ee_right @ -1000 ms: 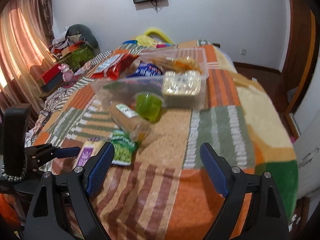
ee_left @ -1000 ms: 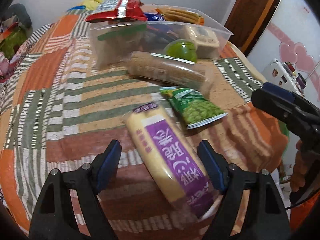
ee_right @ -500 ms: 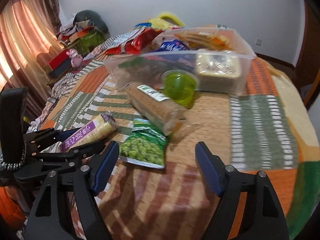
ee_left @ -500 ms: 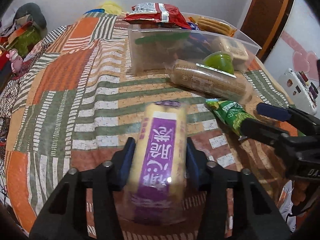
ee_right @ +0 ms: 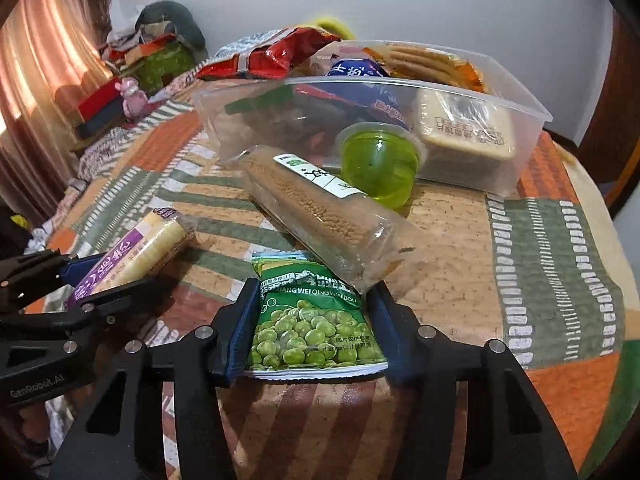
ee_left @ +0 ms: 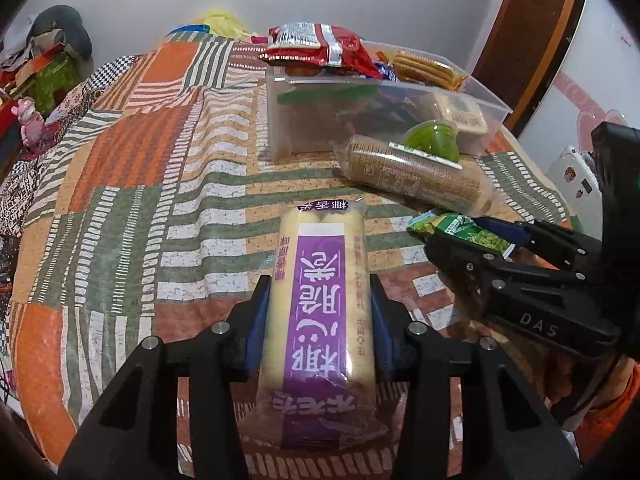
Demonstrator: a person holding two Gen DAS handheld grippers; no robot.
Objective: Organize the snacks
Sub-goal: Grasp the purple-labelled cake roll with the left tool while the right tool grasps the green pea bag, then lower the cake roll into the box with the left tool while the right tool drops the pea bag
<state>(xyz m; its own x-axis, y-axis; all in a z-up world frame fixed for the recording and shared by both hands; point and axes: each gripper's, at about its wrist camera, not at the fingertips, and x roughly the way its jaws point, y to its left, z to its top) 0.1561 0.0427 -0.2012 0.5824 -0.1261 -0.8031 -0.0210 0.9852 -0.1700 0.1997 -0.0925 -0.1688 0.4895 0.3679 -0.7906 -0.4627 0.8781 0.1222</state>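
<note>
Over on the left, the left gripper (ee_left: pixel 318 316) is clamped tight on the purple-label wafer pack (ee_left: pixel 320 320), both blue pads pressed into its sides, with the pack pointing out toward the far edge of the patchwork blanket (ee_left: pixel 120 184).

Next along, toward the near edge, the right gripper (ee_right: pixel 312 328) has its fingers sitting either side of the green pea packet (ee_right: pixel 312 320). The pads look like they're right up against the packet's edges, but honestly I can't tell if it's actually squeezing yet.

The packet's far end is tucked under the long clear biscuit roll (ee_right: pixel 320 216), which lies diagonally mid-blanket. Just beside that roll's far end is the green jelly cup (ee_right: pixel 378 164), touching the wall of the clear plastic bin (ee_right: pixel 520 152). The bin sits toward the far edge, stuffed with snacks, with a red chip bag (ee_right: pixel 260 58) hanging over its left end.
</note>
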